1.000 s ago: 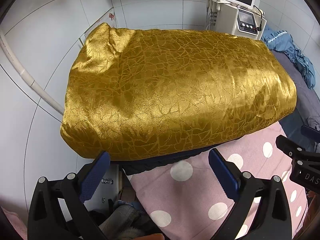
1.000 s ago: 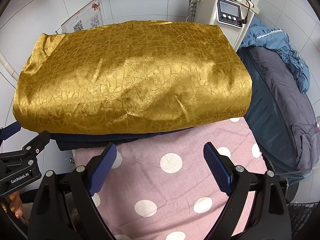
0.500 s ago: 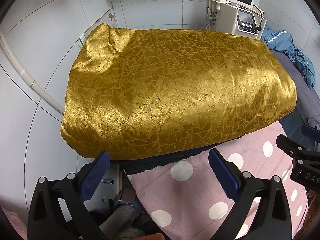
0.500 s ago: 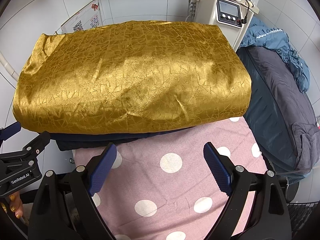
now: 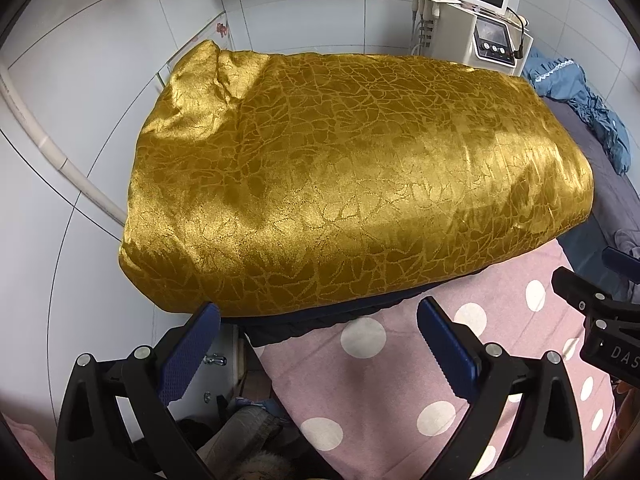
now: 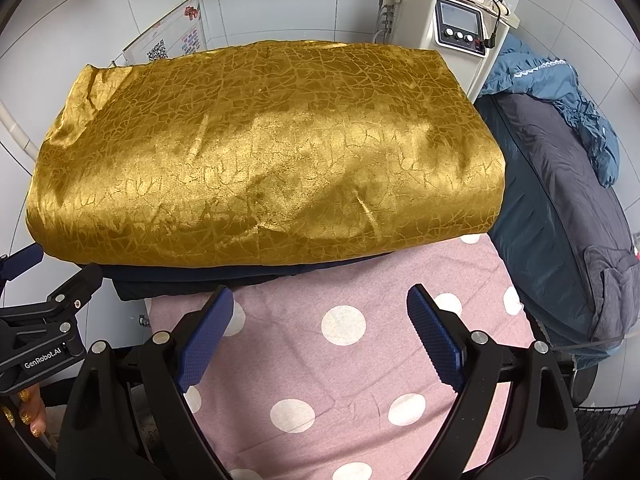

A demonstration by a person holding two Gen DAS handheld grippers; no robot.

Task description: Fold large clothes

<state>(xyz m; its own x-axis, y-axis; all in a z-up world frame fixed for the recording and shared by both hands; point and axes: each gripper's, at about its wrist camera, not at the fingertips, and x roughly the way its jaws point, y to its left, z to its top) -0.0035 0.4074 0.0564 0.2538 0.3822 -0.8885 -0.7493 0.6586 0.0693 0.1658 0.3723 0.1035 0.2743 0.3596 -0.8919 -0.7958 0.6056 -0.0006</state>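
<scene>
Looking out through both wrist cameras, I count one shiny gold crackle-patterned garment [image 5: 360, 184], folded into a broad rectangular bundle. It lies on top of one dark navy folded garment [image 6: 208, 276], whose edge shows only along the near side. Both sit on the far part of one pink cloth with white polka dots [image 6: 352, 360] that covers the tabletop.

I have two claws in view. My left claw [image 5: 318, 350] hangs over the near left corner of the pink cloth, its two blue-padded fingers [image 5: 188, 356] spread wide and holding nothing; the left finger's tip lies just at the gold bundle's near edge in the picture, though I cannot tell whether it touches. My right claw [image 6: 320, 334] hangs over the middle of the pink cloth, near the navy edge, also spread wide with nothing between its two pads.

In the right wrist view I see the left claw's black body at the left edge, with painted fingernails [image 6: 30, 420] beneath it.

Behind the bundle stands one white machine with a screen and three knobs [image 6: 460, 20]. To the right lie one dark grey padded garment [image 6: 560, 184] and one blue ruffled garment [image 6: 560, 80], side by side and touching.
</scene>
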